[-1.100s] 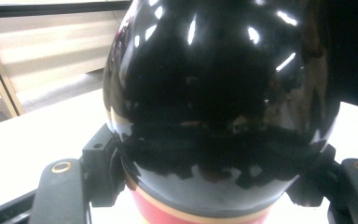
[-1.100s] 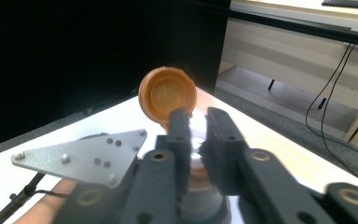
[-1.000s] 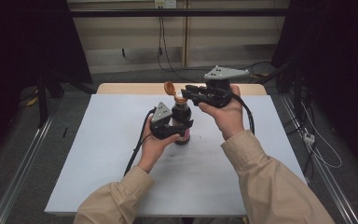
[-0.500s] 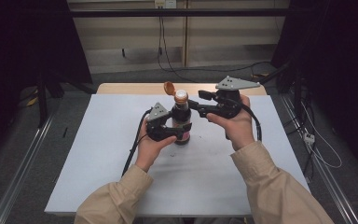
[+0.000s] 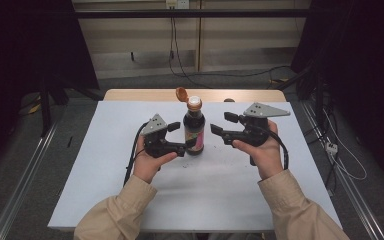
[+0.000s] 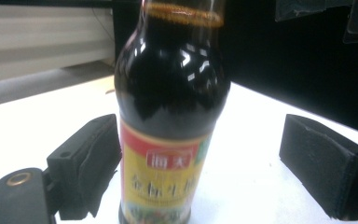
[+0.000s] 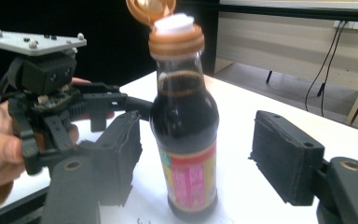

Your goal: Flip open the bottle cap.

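A dark sauce bottle (image 5: 194, 131) with a red and yellow label stands upright mid-table, its orange flip cap (image 5: 181, 94) hinged open above the white spout. My left gripper (image 5: 182, 138) sits at the bottle's left. Its jaws have just been opening and stand open around the lower bottle (image 6: 168, 116), with the pads (image 6: 86, 161) off the glass. My right gripper (image 5: 220, 124) is level at the bottle's right, a little apart. Its jaws have also just been opening, and the bottle (image 7: 186, 140) stands ahead of them, untouched.
The white tabletop (image 5: 105, 165) has free room on both sides and in front of the bottle. A wooden strip (image 5: 130, 95) runs along the far edge. Cables lie on the floor behind, and metal rails flank the table.
The right gripper has come down from the bottle's top to its right side. The left gripper's jaws have let go of the bottle and drawn back slightly. The bottle stands unmoved, cap open.
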`<state>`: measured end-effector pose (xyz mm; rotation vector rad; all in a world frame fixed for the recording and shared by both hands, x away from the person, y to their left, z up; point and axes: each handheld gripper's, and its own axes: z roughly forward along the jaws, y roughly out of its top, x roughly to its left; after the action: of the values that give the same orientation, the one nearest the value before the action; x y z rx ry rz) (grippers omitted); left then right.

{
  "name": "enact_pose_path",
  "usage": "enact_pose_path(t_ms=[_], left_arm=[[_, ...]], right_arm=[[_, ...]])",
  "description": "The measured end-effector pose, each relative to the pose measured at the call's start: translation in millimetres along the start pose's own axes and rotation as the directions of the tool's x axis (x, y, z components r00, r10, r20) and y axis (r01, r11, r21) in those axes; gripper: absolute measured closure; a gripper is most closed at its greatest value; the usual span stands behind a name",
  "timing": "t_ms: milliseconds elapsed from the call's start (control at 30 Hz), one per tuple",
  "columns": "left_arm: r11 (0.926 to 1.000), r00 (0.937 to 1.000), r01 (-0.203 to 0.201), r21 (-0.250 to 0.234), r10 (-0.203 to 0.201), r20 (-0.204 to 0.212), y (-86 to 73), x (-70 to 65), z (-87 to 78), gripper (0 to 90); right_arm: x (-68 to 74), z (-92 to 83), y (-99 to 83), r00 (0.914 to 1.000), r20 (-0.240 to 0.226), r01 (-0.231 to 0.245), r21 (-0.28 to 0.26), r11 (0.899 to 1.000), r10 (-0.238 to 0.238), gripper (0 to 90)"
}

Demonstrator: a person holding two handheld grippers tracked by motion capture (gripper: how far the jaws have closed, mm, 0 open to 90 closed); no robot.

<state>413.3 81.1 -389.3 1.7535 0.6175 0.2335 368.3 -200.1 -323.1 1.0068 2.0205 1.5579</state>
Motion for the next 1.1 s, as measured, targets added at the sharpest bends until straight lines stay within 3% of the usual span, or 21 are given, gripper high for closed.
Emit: enact_pose_path(t_ms=[67, 233, 400, 833, 1100], left_arm=[[1.0000, 0.9999, -0.006, 0.004, 0.006, -0.008, -2.3, -1.5, -4.2, 10.6], [1.0000, 0.9999, 0.006, 0.003, -0.006, 0.016, -4.8, -4.2, -14.3, 10.6], [0.9999, 0.9999, -0.012, -0.008, 0.012, 0.012, -5.7, -5.7, -27.7, 10.4], [0.9997, 0.9997, -0.023, 0.001, 0.023, 0.006, -18.2, 1.9, -53.3, 11.0], [0.9999, 0.9999, 0.013, -0.003, -0.013, -0.004, -28.0, 10.7, -70.8, 11.0]], right_arm=[[-0.8, -3.4, -6.7, 1.0000, 0.001, 0.003, -0.002, 1.000, -0.003, 32.1], [-2.2, -12.4, -21.6, 1.0000, 0.000, -0.002, -0.019, 1.000, 0.002, 31.1], [-4.0, -20.0, -37.0, 0.9999, 0.007, -0.011, -0.019, 1.000, 0.011, 29.5], [-6.8, -37.9, -67.6, 0.9998, 0.015, -0.010, -0.012, 1.000, 0.010, 28.1], [-10.1, -47.0, -86.1, 0.9994, 0.029, -0.021, -0.005, 1.000, 0.021, 28.1]])
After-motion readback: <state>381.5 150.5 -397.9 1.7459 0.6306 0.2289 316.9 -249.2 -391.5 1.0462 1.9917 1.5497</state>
